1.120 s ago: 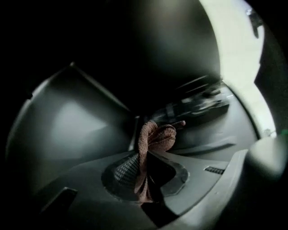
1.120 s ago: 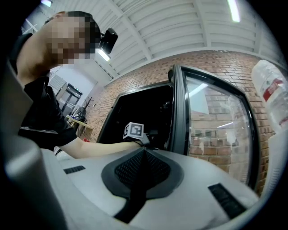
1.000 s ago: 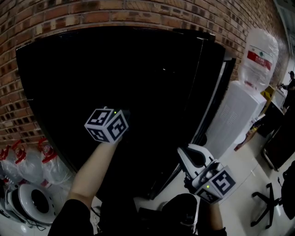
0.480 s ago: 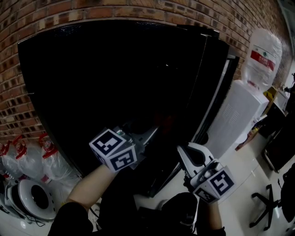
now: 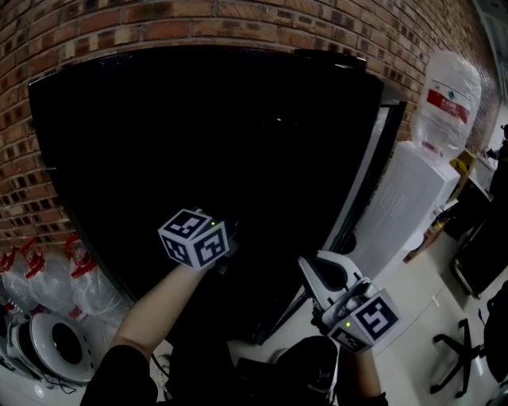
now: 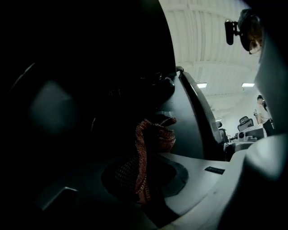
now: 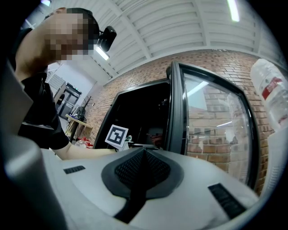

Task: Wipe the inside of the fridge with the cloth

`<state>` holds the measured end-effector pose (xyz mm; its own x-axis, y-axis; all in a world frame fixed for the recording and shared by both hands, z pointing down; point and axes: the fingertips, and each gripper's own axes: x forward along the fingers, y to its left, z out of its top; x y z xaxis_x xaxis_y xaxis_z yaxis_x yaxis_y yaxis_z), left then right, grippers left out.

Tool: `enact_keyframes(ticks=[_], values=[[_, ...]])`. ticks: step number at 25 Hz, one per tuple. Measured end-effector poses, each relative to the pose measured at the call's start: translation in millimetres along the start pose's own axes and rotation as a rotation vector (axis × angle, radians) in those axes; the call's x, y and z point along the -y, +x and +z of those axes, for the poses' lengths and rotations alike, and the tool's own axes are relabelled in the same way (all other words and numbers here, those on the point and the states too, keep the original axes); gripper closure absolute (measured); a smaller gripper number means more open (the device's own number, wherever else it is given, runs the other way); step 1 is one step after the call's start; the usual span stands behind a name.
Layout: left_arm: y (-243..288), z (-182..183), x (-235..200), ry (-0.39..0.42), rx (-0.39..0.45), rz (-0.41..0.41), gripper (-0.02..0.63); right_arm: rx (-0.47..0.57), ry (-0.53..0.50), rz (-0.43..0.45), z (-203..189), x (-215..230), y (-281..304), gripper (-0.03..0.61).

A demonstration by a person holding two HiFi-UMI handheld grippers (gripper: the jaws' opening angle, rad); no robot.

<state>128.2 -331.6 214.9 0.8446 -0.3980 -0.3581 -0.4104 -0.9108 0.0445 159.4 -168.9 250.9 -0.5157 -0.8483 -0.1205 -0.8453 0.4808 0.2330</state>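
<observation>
The fridge [image 5: 198, 143] stands open, its inside dark, with its glass door [image 5: 367, 186] swung out to the right. My left gripper [image 5: 213, 247] reaches into the lower part of the fridge. In the left gripper view it [image 6: 143, 173] is shut on a reddish woven cloth [image 6: 155, 134], which bunches up above the pads. What the cloth touches is lost in the dark. My right gripper [image 5: 316, 279] hangs outside, low by the door's edge. In its own view its jaws [image 7: 143, 155] are shut with nothing between them, facing the glass door [image 7: 216, 121].
A white water dispenser [image 5: 405, 206] with a big bottle [image 5: 448, 95] stands right of the door. Plastic bottles [image 5: 48, 281] and a round fan [image 5: 48, 349] lie on the floor at the left. A brick wall [image 5: 159, 24] backs the fridge. A chair base [image 5: 460, 349] sits far right.
The left gripper dropped down and toward me half a second ago, then rose back a little into the fridge. The right gripper has stayed almost still.
</observation>
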Motion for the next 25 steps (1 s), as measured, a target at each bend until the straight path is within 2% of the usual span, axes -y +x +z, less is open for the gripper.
enact_keyframes(ticks=[6, 11, 25], values=[[20.3, -6.4, -44.0, 0.055, -0.006, 0.102, 0.571, 0.006, -0.018, 0.012, -0.2, 0.4, -0.4, 0.574], [35.3, -11.1, -80.8, 0.029, -0.016, 0.165, 0.572, 0.015, -0.025, 0.018, -0.3, 0.4, 0.1, 0.574], [52.8, -20.2, -126.2, 0.063, -0.005, 0.239, 0.572, 0.008, -0.052, 0.04, -1.8, -0.8, -0.9, 0.574]])
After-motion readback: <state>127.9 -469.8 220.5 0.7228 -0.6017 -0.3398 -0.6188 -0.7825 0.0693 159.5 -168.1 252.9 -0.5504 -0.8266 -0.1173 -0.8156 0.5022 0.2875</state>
